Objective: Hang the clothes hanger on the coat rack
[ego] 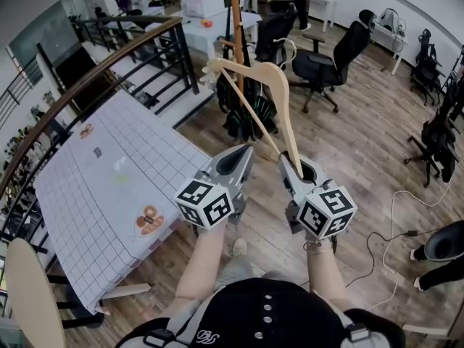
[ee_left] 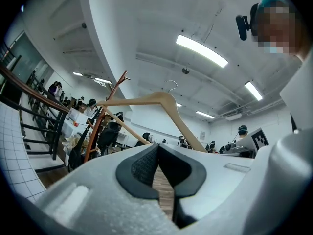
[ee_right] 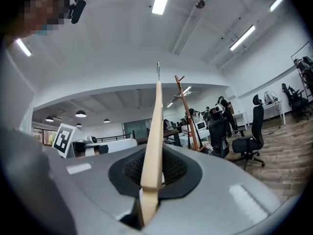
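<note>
R gripper (ego: 291,164) clamped on hanger (ego: 255,69) arm; L gripper (ego: 242,156) closed, empty. My plan: aim hook (ee_left: 171,84) above rack (ego: 234,13) peg, lower slow, no swing.

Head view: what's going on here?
A person holds a two-jaw gripper in each hand. The right gripper has its jaws shut on one lower end of a wooden clothes hanger, holding it up and out ahead. The left gripper is alongside with its jaws together and nothing between them. The coat rack stands farther ahead, near the office chairs. The hanger is not yet on it.
</note>
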### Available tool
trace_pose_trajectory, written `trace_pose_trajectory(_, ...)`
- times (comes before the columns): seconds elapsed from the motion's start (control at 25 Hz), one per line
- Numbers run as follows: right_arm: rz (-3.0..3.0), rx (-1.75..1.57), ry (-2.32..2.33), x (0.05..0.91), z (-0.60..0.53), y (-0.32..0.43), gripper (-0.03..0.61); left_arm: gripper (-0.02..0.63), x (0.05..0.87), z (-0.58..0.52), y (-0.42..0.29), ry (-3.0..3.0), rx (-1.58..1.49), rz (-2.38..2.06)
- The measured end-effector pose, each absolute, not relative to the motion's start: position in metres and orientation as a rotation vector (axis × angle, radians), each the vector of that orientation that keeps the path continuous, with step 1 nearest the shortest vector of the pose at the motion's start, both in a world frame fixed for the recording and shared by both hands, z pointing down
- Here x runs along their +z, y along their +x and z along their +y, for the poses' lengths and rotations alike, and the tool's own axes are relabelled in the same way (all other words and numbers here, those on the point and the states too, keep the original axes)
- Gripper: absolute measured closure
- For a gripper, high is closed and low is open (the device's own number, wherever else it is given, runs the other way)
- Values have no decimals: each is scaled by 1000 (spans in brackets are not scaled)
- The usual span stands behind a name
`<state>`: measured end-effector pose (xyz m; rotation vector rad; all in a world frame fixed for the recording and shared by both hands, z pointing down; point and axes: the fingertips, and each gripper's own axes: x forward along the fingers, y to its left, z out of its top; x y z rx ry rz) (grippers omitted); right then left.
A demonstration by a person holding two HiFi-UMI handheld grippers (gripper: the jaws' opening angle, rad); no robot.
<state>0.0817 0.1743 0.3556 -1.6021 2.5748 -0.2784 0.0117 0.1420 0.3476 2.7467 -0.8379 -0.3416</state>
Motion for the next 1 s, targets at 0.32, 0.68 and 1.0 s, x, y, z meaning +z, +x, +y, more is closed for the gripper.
trace_pose_trajectory(0.32,2549,-276,-1609,360,97,93,554,621,350,70,20,2775,-355,-845)
trace_pose_trajectory(0.68,2546,-229,-1616,341,-24,84,554,621,334,-53,16,2798,-384,-804)
trace_pose_trajectory(1.0,2524,-200,-1612,335,-88,79,554,621,332,-113,8,2857,-347,-787)
